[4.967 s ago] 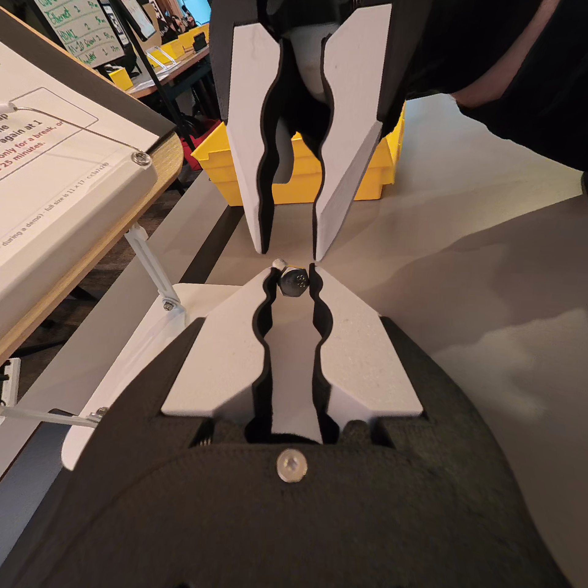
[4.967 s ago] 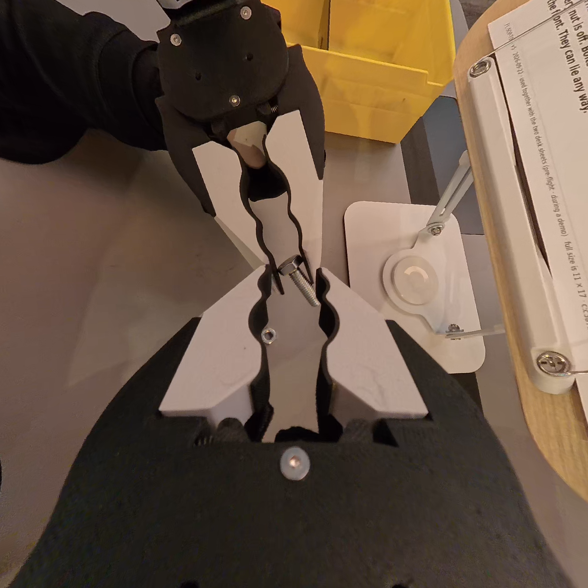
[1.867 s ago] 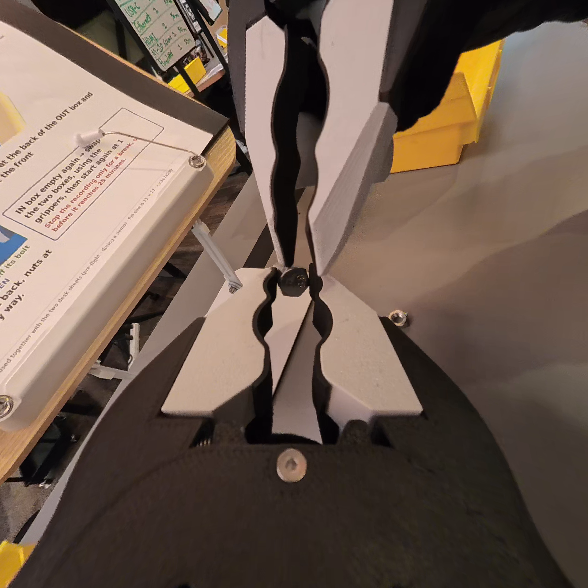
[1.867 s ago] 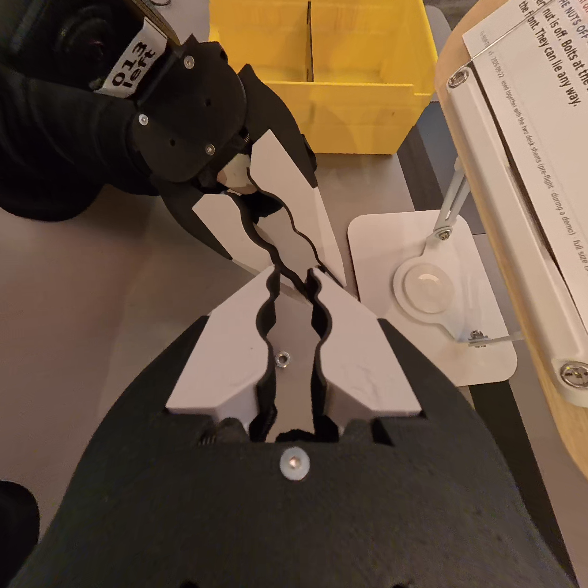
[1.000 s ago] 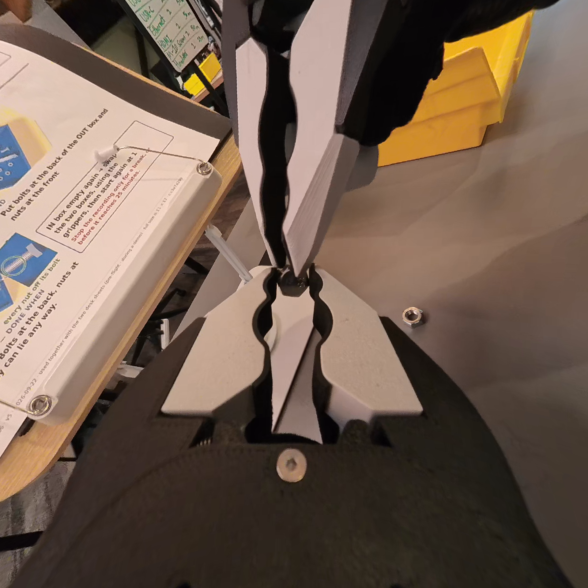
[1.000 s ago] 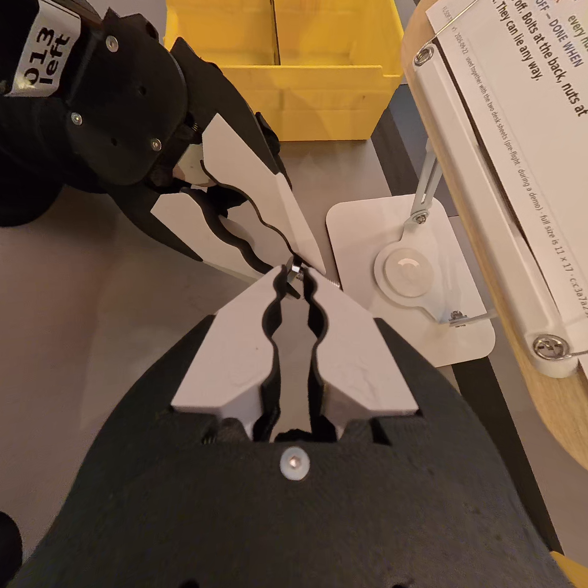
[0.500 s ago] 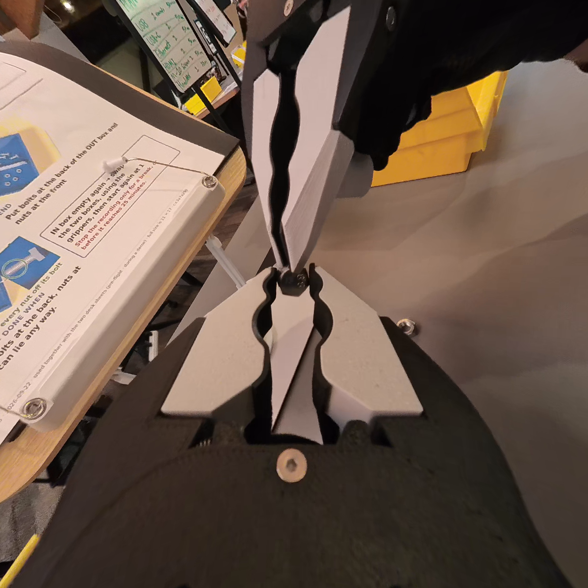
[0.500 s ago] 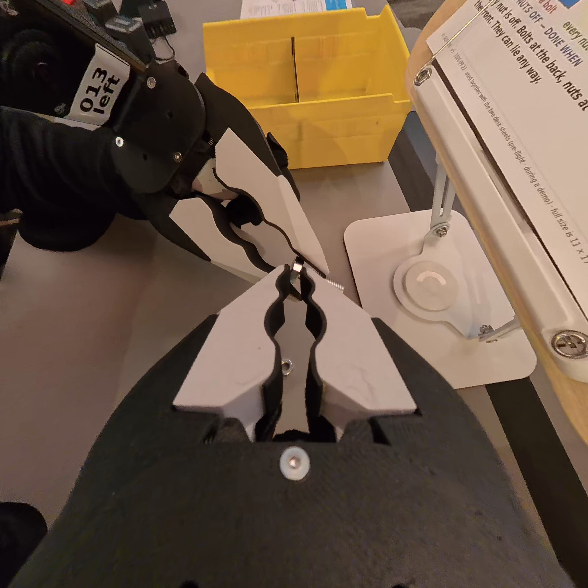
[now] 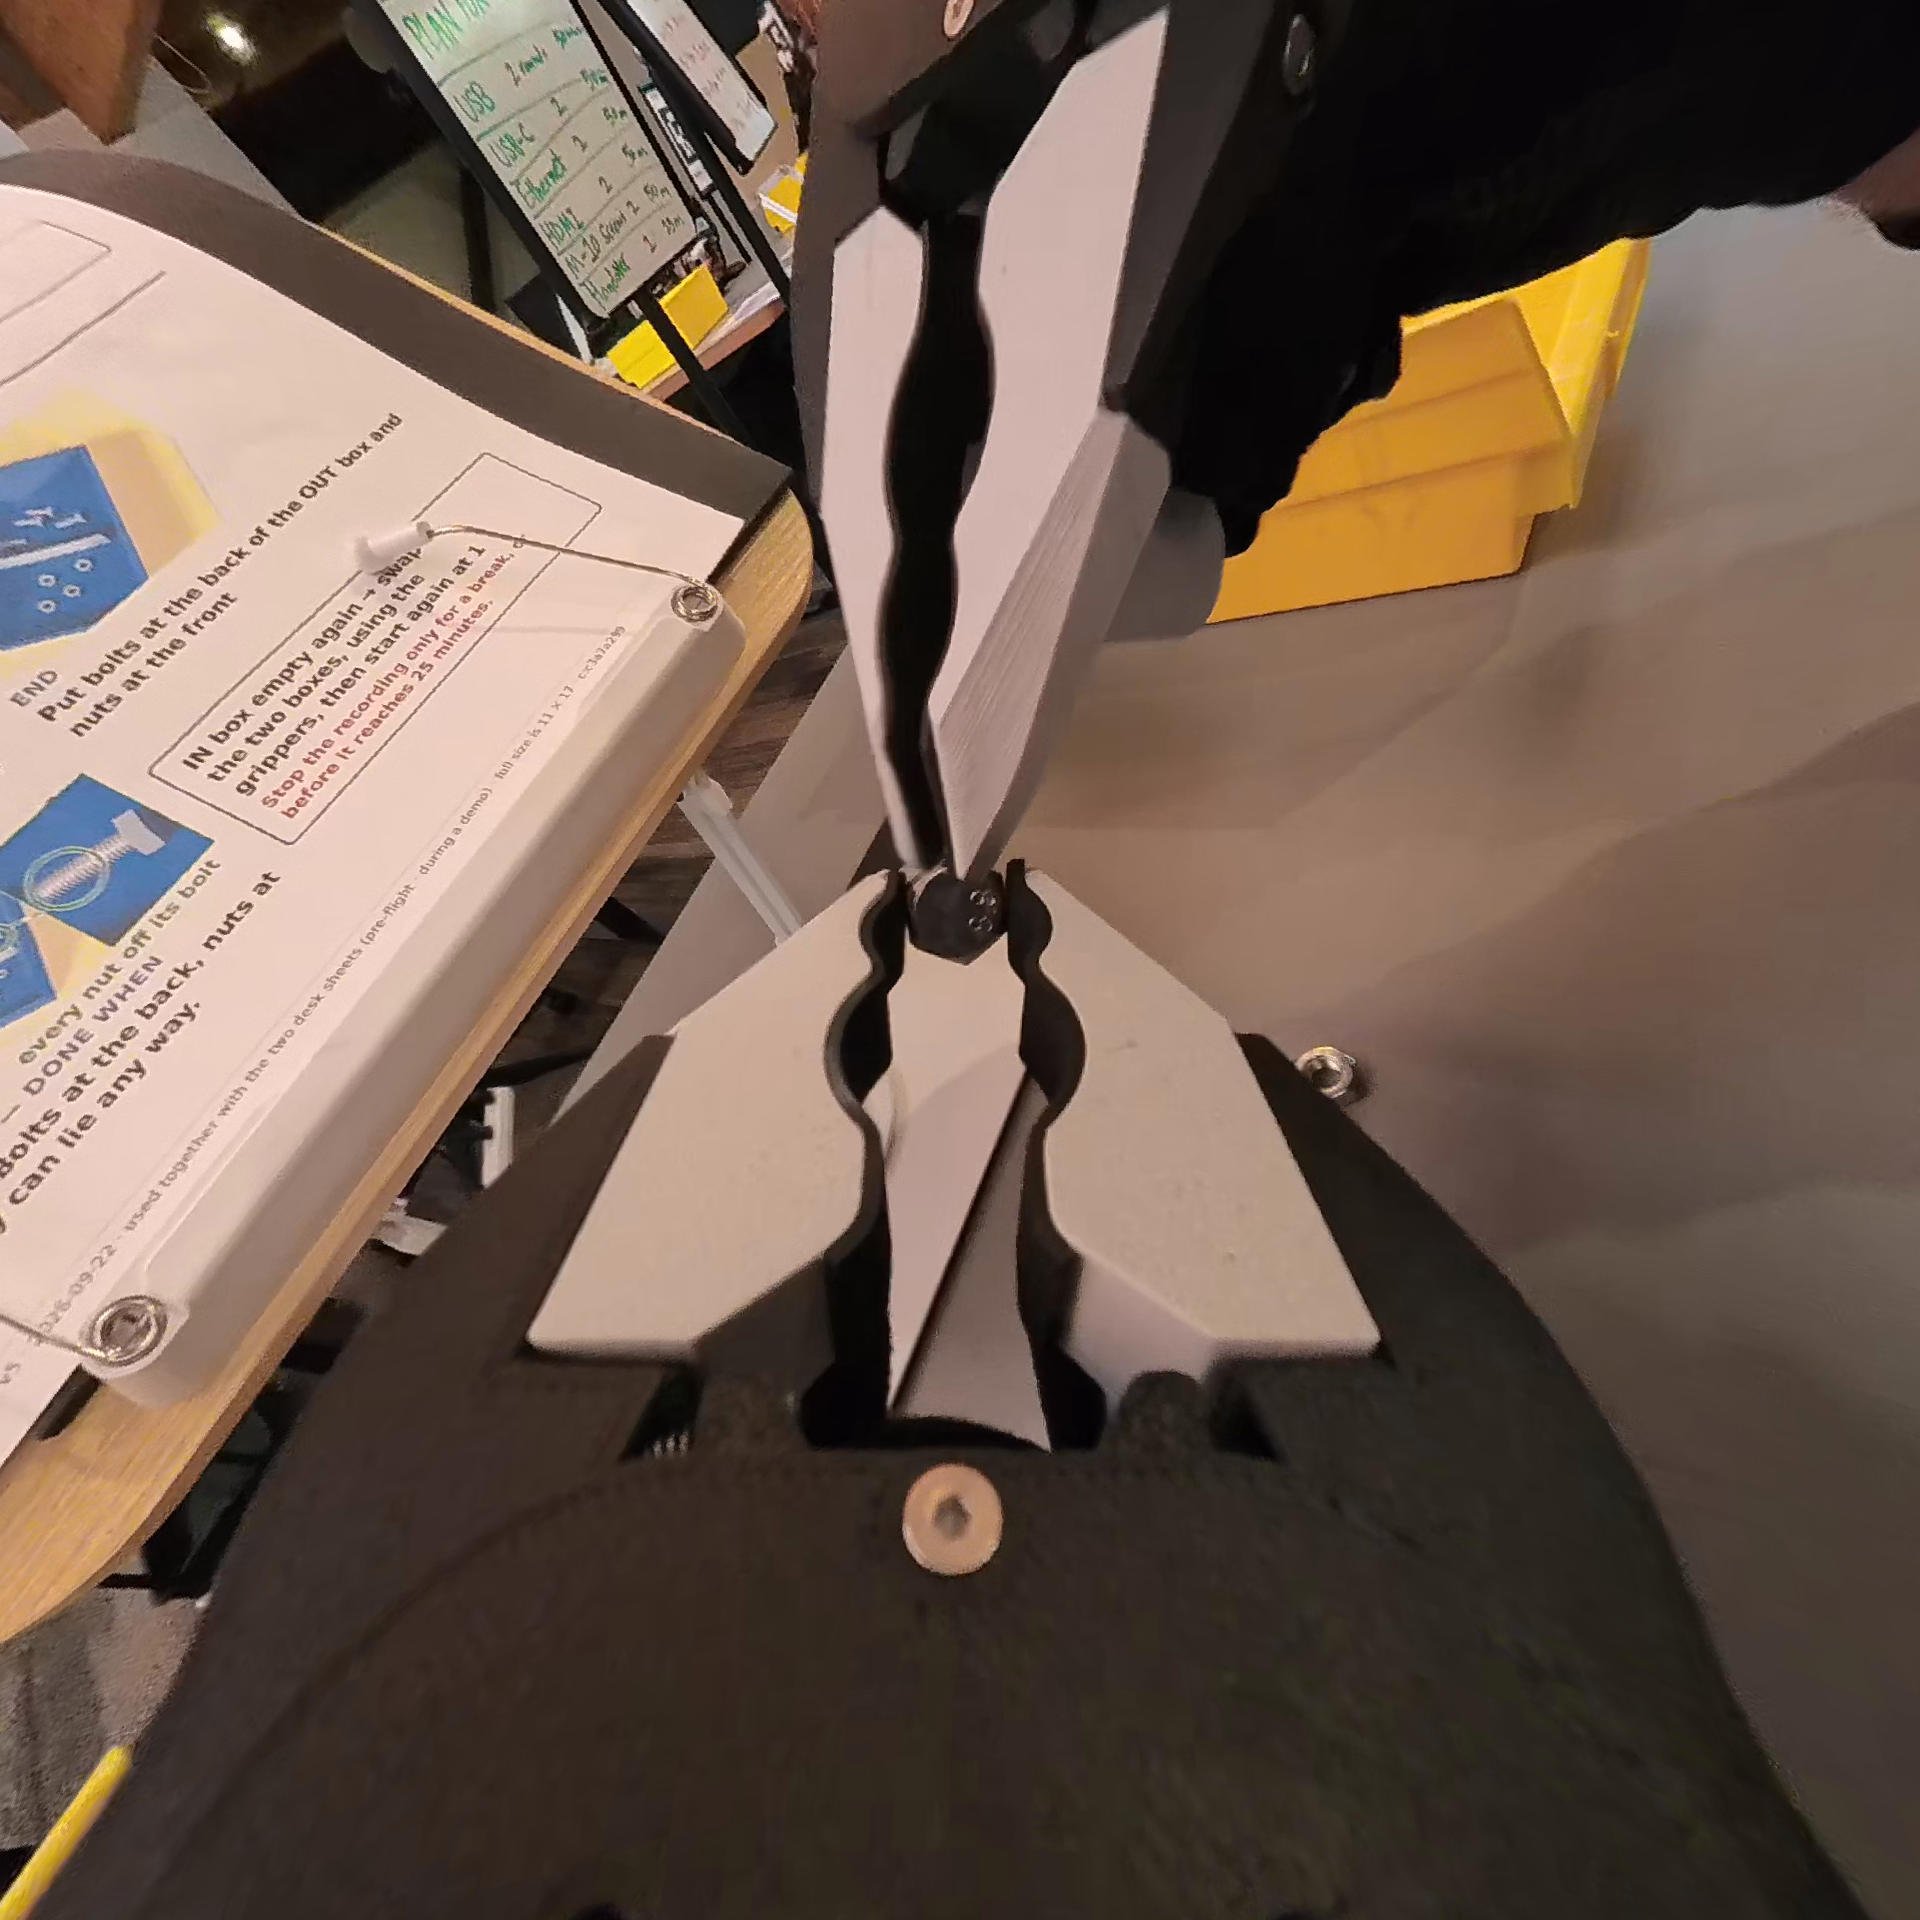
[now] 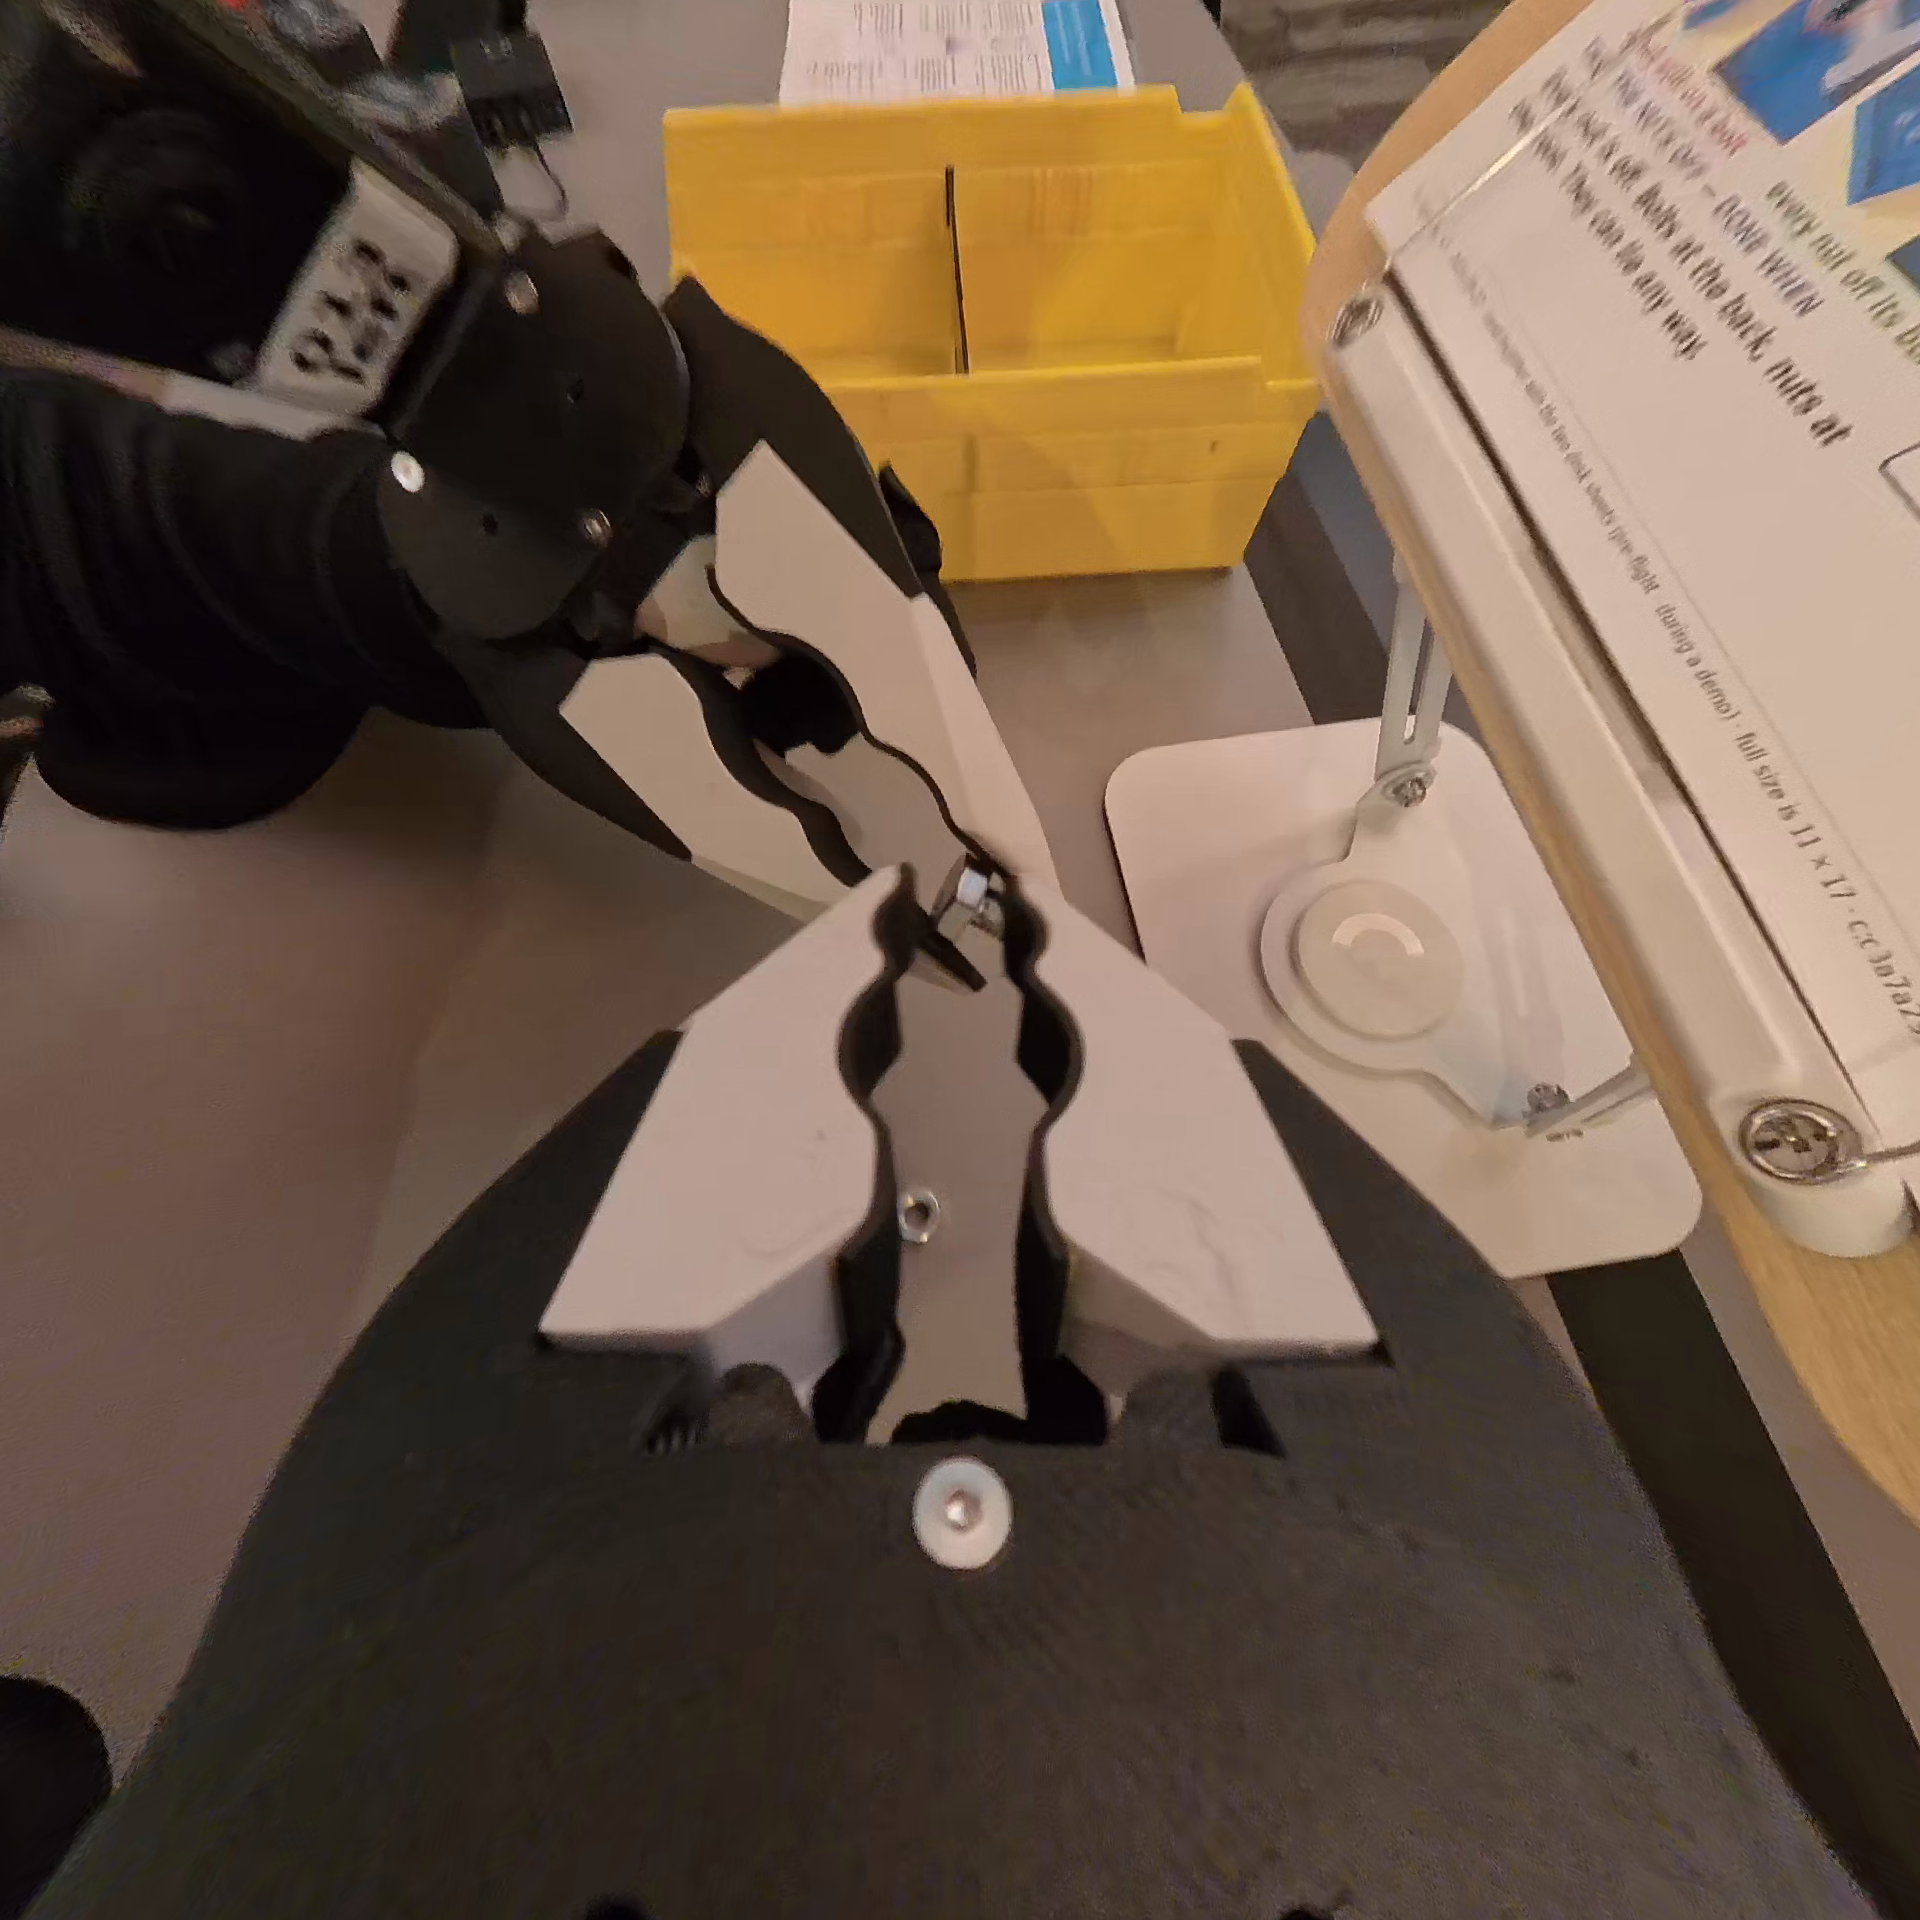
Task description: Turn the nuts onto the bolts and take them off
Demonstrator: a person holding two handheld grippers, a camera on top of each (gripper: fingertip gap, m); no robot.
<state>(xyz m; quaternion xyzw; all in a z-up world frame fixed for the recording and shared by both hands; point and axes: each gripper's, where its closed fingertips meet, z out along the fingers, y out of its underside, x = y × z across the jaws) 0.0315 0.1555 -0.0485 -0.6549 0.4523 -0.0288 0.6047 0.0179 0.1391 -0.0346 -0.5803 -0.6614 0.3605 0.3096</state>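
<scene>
Left wrist view: the left gripper [image 9: 954, 894] is closed narrowly on the hex head of a bolt [image 9: 956, 920], which sits clamped between its two fingertips. The right gripper [image 9: 932, 854] reaches in from above the bolt, its jaws nearly together, the tips touching the far side of the bolt head; what they pinch there is hidden. A loose nut [image 9: 1328, 1070] lies on the grey table [image 9: 1507, 935], to the right of the bolt and well apart from it. A yellow bin [image 9: 1444, 457] stands beyond the bolt, to its right. A tilted instruction board [image 9: 343, 748] stands to the left of the bolt.

Right wrist view: the right gripper [image 10: 961, 896] is closed narrowly on a nut [image 10: 971, 891] at its fingertips. The left gripper [image 10: 992, 868] comes in from the upper left, its tips meeting that nut. Whether the nut is threaded on the bolt cannot be told. The loose nut [image 10: 918, 1214] lies on the table [image 10: 260, 1039] below the gripped nut. The yellow divided bin [image 10: 1039, 332] stands beyond the gripped nut. A white stand base [image 10: 1351, 1039] lies to the right of the gripped nut.
</scene>
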